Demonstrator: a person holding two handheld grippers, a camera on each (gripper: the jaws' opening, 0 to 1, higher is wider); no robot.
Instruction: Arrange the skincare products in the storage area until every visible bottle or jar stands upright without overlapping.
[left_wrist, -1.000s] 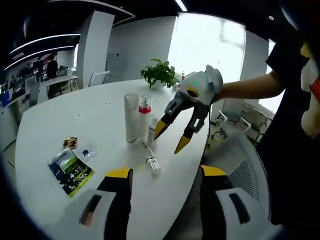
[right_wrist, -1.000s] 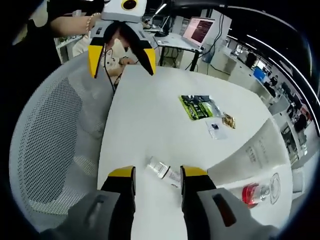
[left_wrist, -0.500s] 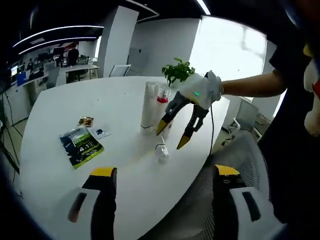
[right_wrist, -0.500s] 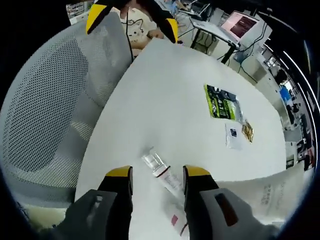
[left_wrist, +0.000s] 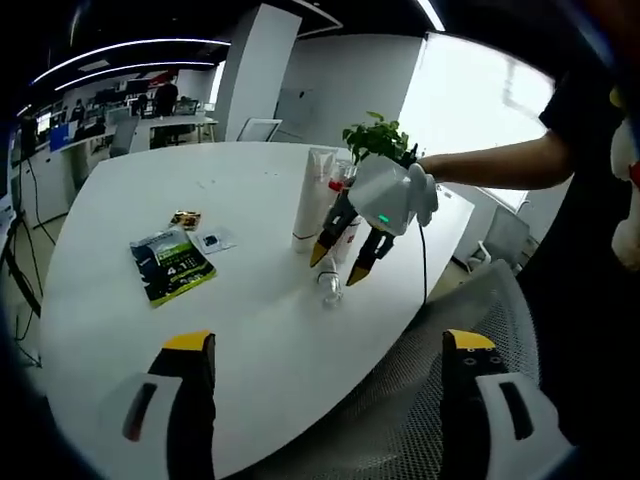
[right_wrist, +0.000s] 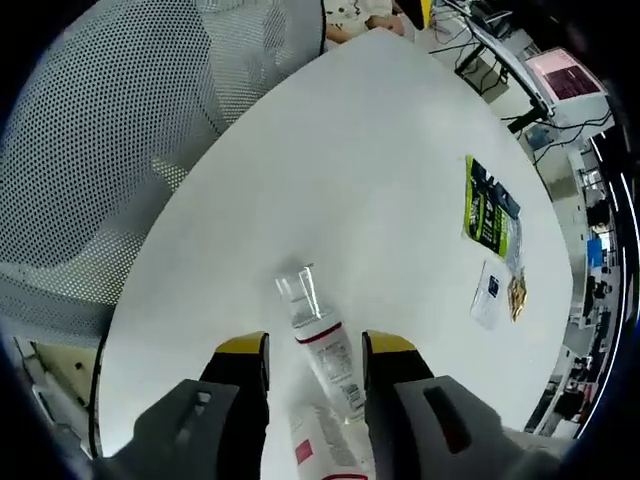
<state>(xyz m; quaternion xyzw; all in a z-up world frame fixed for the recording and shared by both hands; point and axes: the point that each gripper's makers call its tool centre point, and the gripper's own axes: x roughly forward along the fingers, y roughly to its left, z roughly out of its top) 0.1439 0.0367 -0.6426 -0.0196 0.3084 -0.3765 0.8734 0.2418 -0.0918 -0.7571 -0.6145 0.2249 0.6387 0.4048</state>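
Compared with a second ago, my right gripper has come down over the small clear bottle with a clear cap, which now lies on its side between my yellow-tipped jaws; those jaws stand apart on either side of it, not clamped. In the left gripper view the same gripper hangs low over that bottle on the white oval table, where earlier it was well above it.

Just beyond the bottle stand an upright tall white tube and, close beside it, a clear bottle with a red band, partly hidden by my right gripper. A flat item with red print lies on the table in the right gripper view, touching the lying bottle's base end.

My left gripper is held back near the table edge, jaws wide apart and holding nothing.

Further out on the table lie a green and black printed pouch, a small white sachet and a small gold packet. A green potted plant stands at the far side. A grey mesh office chair sits beside the table.
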